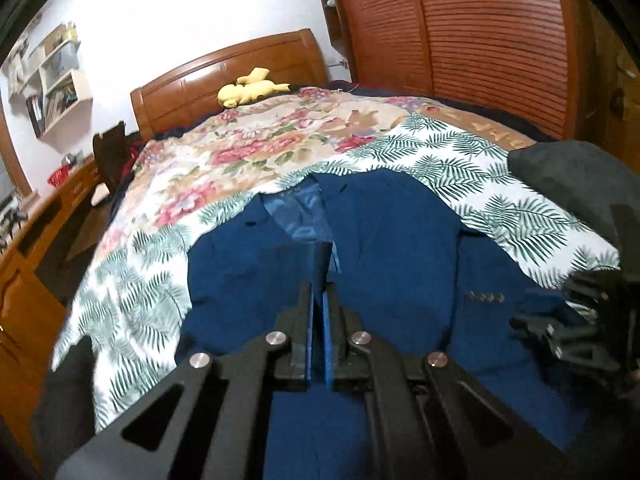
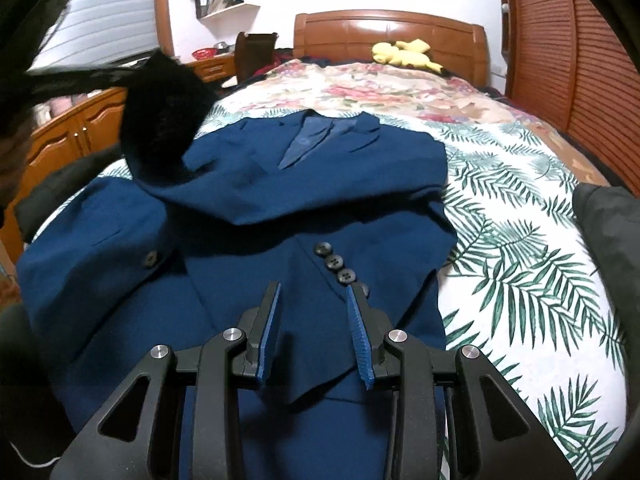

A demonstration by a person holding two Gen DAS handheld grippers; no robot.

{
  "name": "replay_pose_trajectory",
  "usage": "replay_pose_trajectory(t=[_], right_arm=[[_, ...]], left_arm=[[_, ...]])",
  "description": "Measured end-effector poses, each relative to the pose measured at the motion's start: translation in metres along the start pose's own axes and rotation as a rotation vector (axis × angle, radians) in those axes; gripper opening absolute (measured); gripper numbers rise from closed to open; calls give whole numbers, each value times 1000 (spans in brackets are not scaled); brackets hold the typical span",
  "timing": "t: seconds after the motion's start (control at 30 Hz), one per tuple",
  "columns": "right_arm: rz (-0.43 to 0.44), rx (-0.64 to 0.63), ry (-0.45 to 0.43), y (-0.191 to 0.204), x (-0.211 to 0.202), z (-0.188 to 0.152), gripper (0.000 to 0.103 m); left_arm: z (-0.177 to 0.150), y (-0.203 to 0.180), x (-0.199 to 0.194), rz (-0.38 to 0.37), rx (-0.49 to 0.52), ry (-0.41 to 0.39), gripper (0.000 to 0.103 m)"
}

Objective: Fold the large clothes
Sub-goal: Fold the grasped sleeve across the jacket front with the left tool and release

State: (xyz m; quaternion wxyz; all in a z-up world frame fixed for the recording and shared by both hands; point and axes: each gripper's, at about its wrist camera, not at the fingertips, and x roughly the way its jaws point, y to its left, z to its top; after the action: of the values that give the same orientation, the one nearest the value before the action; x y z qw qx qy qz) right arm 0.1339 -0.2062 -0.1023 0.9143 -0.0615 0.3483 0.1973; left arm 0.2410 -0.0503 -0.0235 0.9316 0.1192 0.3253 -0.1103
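Note:
A dark blue suit jacket (image 1: 400,240) lies front-up on the bed, collar toward the headboard. My left gripper (image 1: 320,284) is shut over its middle, and a small flap of the blue cloth sticks out past the tips. In the right wrist view the jacket (image 2: 280,184) has its upper part folded over in a raised edge. A person's black fleece sleeve (image 2: 160,128) hangs blurred over the left shoulder. My right gripper (image 2: 314,286) stands open just above the sleeve cuff with its row of buttons (image 2: 338,264), nothing between the pads. It also shows at the right edge as the right gripper (image 1: 560,320).
The jacket rests on a palm-leaf sheet (image 2: 520,240) over a floral cover (image 1: 240,152). A yellow plush toy (image 2: 400,54) lies by the wooden headboard (image 2: 388,28). A dark garment (image 2: 608,232) sits at the bed's right edge. Wooden cabinets (image 1: 24,280) line the left, and a slatted wardrobe (image 1: 480,40) the right.

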Motion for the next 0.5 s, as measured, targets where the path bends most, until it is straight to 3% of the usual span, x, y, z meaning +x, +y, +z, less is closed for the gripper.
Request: replay_pose_trajectory(t=[0.3, 0.5], right_arm=[[-44, -17, 10, 10, 12, 4, 32], [-53, -29, 23, 10, 18, 2, 32]], left_arm=[[-55, 10, -27, -26, -52, -25, 2], [-92, 14, -32, -55, -148, -12, 2]])
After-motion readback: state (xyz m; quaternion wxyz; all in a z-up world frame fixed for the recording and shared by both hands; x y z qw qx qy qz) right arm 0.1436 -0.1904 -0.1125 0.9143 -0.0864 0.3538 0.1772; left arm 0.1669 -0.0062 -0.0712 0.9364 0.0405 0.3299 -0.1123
